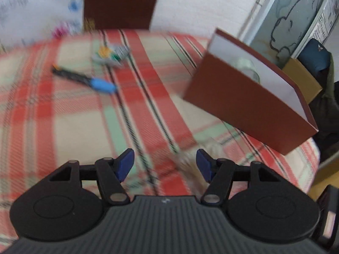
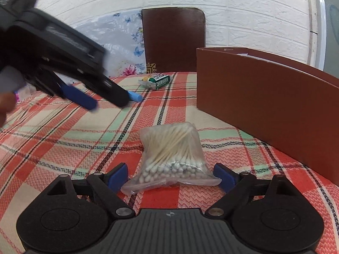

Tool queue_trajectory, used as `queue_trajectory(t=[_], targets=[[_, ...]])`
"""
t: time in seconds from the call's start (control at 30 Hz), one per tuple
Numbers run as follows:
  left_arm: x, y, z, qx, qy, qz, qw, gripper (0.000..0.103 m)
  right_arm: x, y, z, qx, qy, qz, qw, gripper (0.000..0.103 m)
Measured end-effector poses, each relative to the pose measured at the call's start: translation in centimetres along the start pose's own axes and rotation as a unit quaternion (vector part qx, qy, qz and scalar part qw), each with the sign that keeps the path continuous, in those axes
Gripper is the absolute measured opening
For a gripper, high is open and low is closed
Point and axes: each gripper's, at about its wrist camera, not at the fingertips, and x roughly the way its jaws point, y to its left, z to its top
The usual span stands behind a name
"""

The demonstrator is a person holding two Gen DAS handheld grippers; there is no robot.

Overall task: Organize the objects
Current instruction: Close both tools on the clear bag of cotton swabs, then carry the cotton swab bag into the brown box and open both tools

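Left wrist view — the left gripper (image 1: 165, 165) hangs over the plaid tablecloth (image 1: 63, 127), jaws apart, nothing between them; brown box (image 1: 243, 105) sits to its right. Right wrist view — right gripper (image 2: 170, 178) spread wide, bag of cotton swabs (image 2: 172, 158) lying between its fingers, unpinched.

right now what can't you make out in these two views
- Box contents: right wrist view, the near wall hides them; left wrist view shows only a pale shape inside.
- Small packet and blue-capped pen: left wrist view, motion blur smears label and details.
- Pen in right wrist view: the left tongs cover all but its blue cap.
- Cotton swab bag: left wrist view, only a blur between the fingertips.
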Motion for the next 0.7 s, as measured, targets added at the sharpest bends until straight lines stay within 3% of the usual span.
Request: queue_trajectory(t=[0.13,0.23,0.3,0.43,0.57,0.7], targets=[[1.9,-0.5,-0.6,-0.021,0.030,-0.016,0.9992,0.069,0.2,0.4,0.0,-0.009,0.007,-0.001,1.000,0.094],[3.0,-0.8,-0.9,-0.036,0.047,-0.029,0.9978,0.083,0.4,0.6,0.0,-0.017,0.013,-0.003,1.000,0.096],[3.4,-1.4,-1.0,-0.026,0.043,-0.026,0.9984,0.083,0.6,0.7,0.0,-0.020,0.015,-0.005,1.000,0.096],[3.8,-1.7,-0.3,-0.022,0.040,-0.052,0.9976,0.043,0.4,0.6,-0.1,-0.025,0.007,0.000,1.000,0.082],[2.6,-2.7,0.5,-0.002,0.032,-0.057,0.9979,0.034,-0.7,0.6,-0.4,-0.033,-0.021,-0.006,0.999,0.055],[0.4,-5.5,2.3,0.048,-0.016,-0.071,0.9962,0.034,-2.5,0.1,0.5,-0.031,-0.087,-0.030,0.995,0.054]])
